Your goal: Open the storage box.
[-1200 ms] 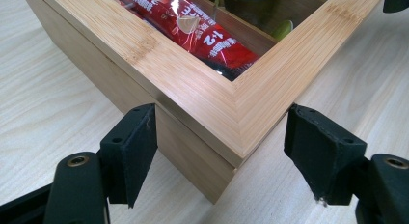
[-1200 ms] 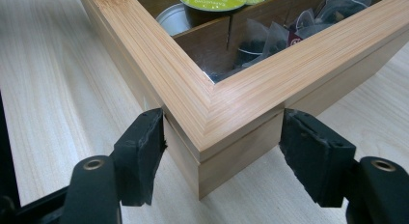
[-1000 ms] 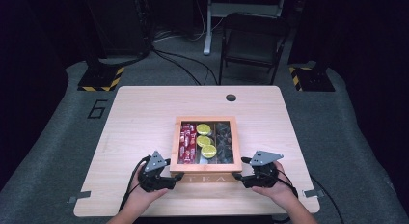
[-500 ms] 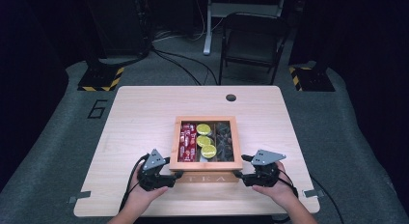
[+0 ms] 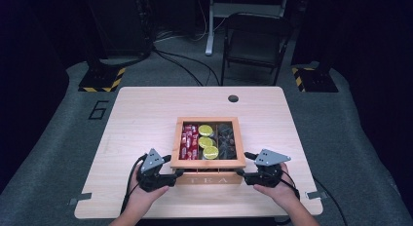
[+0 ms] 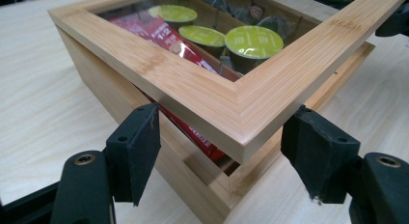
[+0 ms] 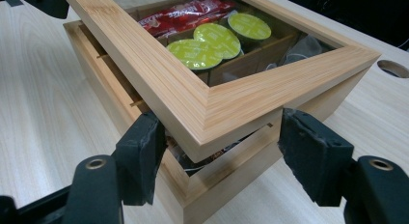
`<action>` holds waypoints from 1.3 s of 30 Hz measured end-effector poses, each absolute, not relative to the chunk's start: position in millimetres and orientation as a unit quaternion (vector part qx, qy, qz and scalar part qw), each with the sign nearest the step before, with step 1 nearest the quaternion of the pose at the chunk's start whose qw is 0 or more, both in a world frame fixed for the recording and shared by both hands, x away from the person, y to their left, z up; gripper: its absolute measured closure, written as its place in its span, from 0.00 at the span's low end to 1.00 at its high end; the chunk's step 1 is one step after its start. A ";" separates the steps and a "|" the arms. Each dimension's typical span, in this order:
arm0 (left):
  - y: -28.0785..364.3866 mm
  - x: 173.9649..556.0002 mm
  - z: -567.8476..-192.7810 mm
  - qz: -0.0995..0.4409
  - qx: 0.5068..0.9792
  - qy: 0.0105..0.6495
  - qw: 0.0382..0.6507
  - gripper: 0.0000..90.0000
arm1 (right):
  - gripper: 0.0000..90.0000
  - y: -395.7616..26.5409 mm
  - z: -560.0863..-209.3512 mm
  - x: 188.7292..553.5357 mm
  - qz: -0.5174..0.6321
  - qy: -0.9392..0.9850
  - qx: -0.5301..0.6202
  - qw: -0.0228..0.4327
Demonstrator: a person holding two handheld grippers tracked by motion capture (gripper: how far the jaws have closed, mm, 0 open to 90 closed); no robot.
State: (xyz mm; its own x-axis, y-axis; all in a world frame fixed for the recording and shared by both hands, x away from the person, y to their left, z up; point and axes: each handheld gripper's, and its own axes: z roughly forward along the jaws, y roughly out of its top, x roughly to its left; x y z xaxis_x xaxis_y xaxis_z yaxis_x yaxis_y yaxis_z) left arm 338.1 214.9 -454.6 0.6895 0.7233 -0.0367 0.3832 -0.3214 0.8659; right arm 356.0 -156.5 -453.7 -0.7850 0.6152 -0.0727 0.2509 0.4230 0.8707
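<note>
- Wooden tea box [image 5: 208, 178], near edge of table [image 5: 146, 109], centred before the person; front face lettered "TEA".
- Lid [image 6: 212, 96]: wood frame with clear pane, raised off the base at the near side, gap visible beneath both near corners; far side lower, so tilted.
- Contents seen through pane: red packets [image 5: 188, 138] in left compartment; three green-topped capsules [image 5: 206, 140] in middle compartment; dark wrapped items [image 5: 226, 138] in right compartment, too dim to identify.
- Red packet edge [image 6: 193, 132] showing in the gap under the lid's near-left corner.
- Left gripper [image 5: 173, 167] at the box's near-left corner, held in left hand [image 5: 144, 196]; jaws spread wide, one to each side of the lid corner, which sits between them. Contact with the wood: cannot tell.
- Right gripper [image 5: 243, 165] at the box's near-right corner, held in right hand [image 5: 276, 191]; jaws likewise wide apart, bracketing the lid corner [image 7: 212, 113] at about gap level. Whether touching: cannot tell.
- Grey three-cornered plates atop both grippers; cables trailing toward table's near edge.
- Round hole [image 5: 233, 98] in tabletop, far side, well apart from box.
- Beyond table: folding chair [image 5: 255, 43], yellow-black striped bases [image 5: 101, 79] on floor, numeral "6" [image 5: 99, 109] marked on grey floor covering beside table's left.
</note>
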 end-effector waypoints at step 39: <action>220.7 368.8 -386.0 0.170 0.754 0.369 0.516 0.38 | 0.53 -152.0 -405.8 403.8 0.499 0.779 0.292 0.242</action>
